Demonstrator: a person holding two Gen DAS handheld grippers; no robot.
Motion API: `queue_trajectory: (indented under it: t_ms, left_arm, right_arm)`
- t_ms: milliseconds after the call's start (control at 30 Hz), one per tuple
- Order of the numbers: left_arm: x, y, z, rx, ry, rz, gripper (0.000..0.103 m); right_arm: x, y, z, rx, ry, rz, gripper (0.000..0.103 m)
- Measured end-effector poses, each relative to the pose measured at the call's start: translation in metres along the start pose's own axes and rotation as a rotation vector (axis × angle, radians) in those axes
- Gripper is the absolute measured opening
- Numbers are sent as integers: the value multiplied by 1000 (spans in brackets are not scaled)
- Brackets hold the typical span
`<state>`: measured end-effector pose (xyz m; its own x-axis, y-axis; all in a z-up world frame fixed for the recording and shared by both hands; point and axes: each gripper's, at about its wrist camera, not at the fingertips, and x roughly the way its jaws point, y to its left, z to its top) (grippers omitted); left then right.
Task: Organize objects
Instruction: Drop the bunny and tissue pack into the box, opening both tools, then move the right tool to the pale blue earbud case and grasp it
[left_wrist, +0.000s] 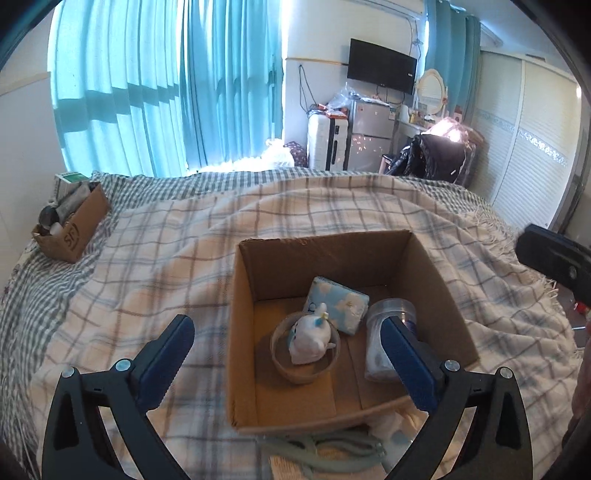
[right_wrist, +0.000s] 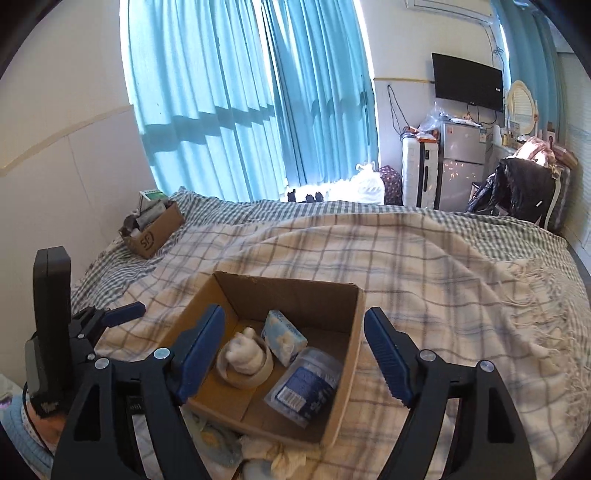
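Both grippers hover over the open box (left_wrist: 343, 325) on the bed (left_wrist: 147, 266), each with its jaws spread wide and holding nothing. The left gripper (left_wrist: 291, 354) looks down into the box from its near side; the right gripper (right_wrist: 295, 350) straddles the box's right wall, one finger over the inside and the other over the blanket.

Three things already lie in the box. A plush (left_wrist: 312, 338) sits inside a tape roll (left_wrist: 304, 360) toward the box's left half. A tissue pack (left_wrist: 336, 304) leans just behind it, its long axis running from 10 to 4 o'clock in the left view. A clear jar (right_wrist: 304, 386) lies on its side against the right wall, its long axis from 1 to 7 o'clock in the right view, label up.

What is left to sort appears to lie at 6 o'clock of the box, on the blanket against its near wall: a pale green strap or cord (left_wrist: 332, 450) in the left view, and crumpled cloth (right_wrist: 273, 456) in the right view. Both are half hidden by the box edge and the gripper frames, so their shape cannot be told. The left gripper seems the nearer to the green piece, which runs crosswise, about 9 to 3 o'clock.

A reach there would likely mean pulling back and dropping toward 6 o'clock, clear of the near cardboard wall. There is open blanket at 9 and 3 o'clock of the box. A second box (left_wrist: 72, 227) of clutter stands well apart at 10 o'clock near the wall.
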<state>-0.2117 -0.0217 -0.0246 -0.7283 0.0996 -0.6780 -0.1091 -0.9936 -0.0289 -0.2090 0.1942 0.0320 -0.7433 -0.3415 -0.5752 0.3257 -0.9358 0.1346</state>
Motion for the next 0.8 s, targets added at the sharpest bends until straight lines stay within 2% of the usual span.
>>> queue_trajectory:
  t_ms: [133, 233, 333, 400, 467, 667, 733, 800]
  left_arm:
    - [-34, 7, -1, -19, -31, 29, 103]
    - [-56, 9, -10, -39, -41, 47, 103]
    - [-66, 11, -26, -63, -26, 56, 103]
    - [-66, 12, -43, -77, -12, 77, 103]
    - [-62, 15, -65, -121, -4, 103, 103]
    - [-30, 26, -126, -246, 70, 86, 103]
    - [-15, 26, -143, -246, 135, 76, 103]
    - [-8, 23, -149, -243, 160, 70, 103]
  right_arm:
    - [-46, 8, -2, -59, -17, -38, 82]
    - [-72, 14, -7, -80, -29, -53, 88]
    - [-84, 21, -20, -94, -34, -72, 90]
    - [-86, 24, -34, -84, -19, -48, 90]
    - [-81, 25, -51, -74, -7, -26, 90]
    - [-26, 16, -109, -73, 75, -45, 90]
    - [-2, 8, -133, -77, 168, -84, 90]
    - [15, -2, -147, -44, 248, -90, 90]
